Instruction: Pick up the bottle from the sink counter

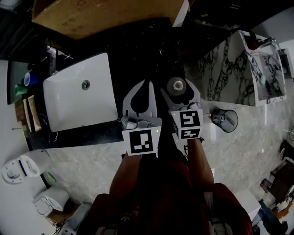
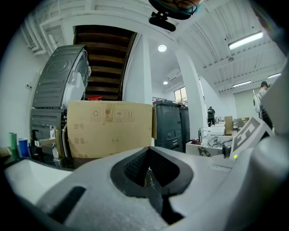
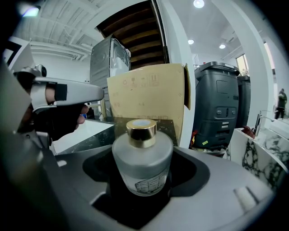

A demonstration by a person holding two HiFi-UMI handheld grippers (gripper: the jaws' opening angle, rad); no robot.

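Observation:
A squat frosted-glass bottle (image 3: 142,158) with a gold cap stands upright between the jaws of my right gripper (image 3: 142,178), filling the notch, and the jaw edges lie against its lower sides. From above, the bottle (image 1: 177,86) shows as a round cap inside the right gripper (image 1: 179,84) over the black sink counter (image 1: 138,50). Whether its base still rests on the counter I cannot tell. My left gripper (image 1: 139,89) hovers just left of it, jaws together and empty; the left gripper view confirms this left gripper (image 2: 151,173) holds nothing.
A white basin (image 1: 80,98) is set in the counter to the left, with a blue cup (image 1: 28,79) and a green cup (image 1: 19,89) beyond it. A cardboard box (image 1: 105,13) stands at the counter's far end. A glass tumbler (image 1: 225,119) sits on the floor at right, near a marble-patterned block (image 1: 225,69).

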